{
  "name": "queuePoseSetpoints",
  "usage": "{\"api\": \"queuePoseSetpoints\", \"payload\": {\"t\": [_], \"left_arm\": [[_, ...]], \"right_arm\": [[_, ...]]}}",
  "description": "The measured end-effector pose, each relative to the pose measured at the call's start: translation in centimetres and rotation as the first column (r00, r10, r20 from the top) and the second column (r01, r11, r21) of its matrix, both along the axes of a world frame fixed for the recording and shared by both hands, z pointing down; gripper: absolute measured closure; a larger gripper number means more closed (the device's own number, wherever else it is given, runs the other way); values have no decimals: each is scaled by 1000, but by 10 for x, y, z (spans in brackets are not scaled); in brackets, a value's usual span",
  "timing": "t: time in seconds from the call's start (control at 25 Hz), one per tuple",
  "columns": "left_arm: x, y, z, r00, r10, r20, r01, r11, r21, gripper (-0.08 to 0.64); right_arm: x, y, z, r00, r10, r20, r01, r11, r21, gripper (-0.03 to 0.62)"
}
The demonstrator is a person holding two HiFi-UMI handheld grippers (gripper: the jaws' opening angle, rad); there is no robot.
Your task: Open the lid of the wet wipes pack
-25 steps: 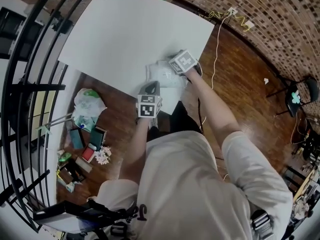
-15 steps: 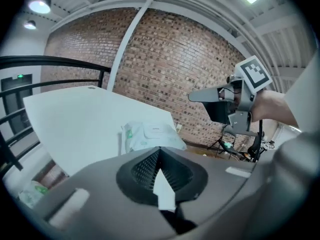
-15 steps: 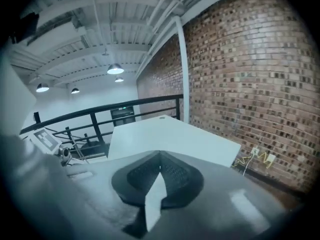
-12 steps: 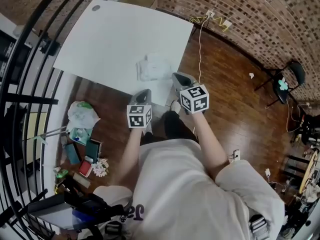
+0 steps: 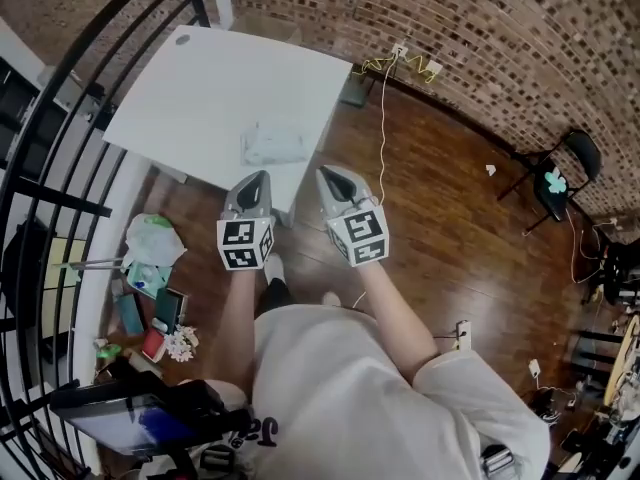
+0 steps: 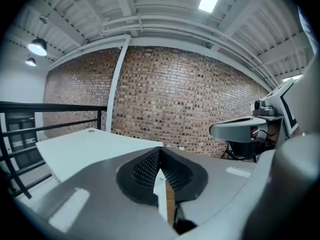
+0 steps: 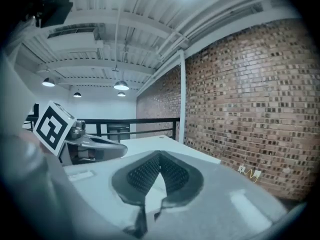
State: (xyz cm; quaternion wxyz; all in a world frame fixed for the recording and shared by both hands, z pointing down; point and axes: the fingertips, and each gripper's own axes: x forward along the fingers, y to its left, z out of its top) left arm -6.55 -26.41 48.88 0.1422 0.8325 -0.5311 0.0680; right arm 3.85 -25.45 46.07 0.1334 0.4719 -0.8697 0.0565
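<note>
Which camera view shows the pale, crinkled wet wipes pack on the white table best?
The head view: the pale, crinkled wet wipes pack lies whole on the white table, close to its near edge. The left gripper view and the right gripper view show only part of the table top; the pack appears in neither.

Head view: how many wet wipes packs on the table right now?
1. The wet wipes pack lies near the white table's near edge, just ahead of the left tool. Neither tool touches it. The whole tabletop shows, so none looks hidden.

White table, whitish wipes pack, red-brown brick wall
</note>
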Motion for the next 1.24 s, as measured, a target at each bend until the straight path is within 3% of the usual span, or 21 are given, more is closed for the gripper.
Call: {"api": "queuePoseSetpoints", "payload": {"t": [0.2, 0.36, 0.48, 0.6, 0.92, 1.24], "left_arm": [[62, 77, -27, 999, -44, -18, 45, 999, 30, 543], [90, 122, -33, 997, -47, 61, 46, 999, 18, 543], [81, 134, -45, 994, -79, 70, 77, 997, 25, 543], [64, 132, -72, 990, -122, 71, 115, 989, 98, 543], [59, 146, -144, 977, -211, 14, 197, 935, 296, 543], [44, 162, -124, 975, -220, 23, 206, 942, 265, 543]], "right_arm": [[50, 70, -1, 996, -3, 89, 8, 998, -58, 601], [58, 107, 17, 990, -61, 124, 78, 988, -136, 601], [44, 124, -10, 982, -139, 126, 148, 987, -66, 601], [30, 126, -41, 977, -172, 123, 170, 985, 25, 601], [41, 133, -78, 977, -180, 116, 169, 981, 100, 601], [18, 143, -72, 975, -195, 110, 182, 976, 123, 601]]}}
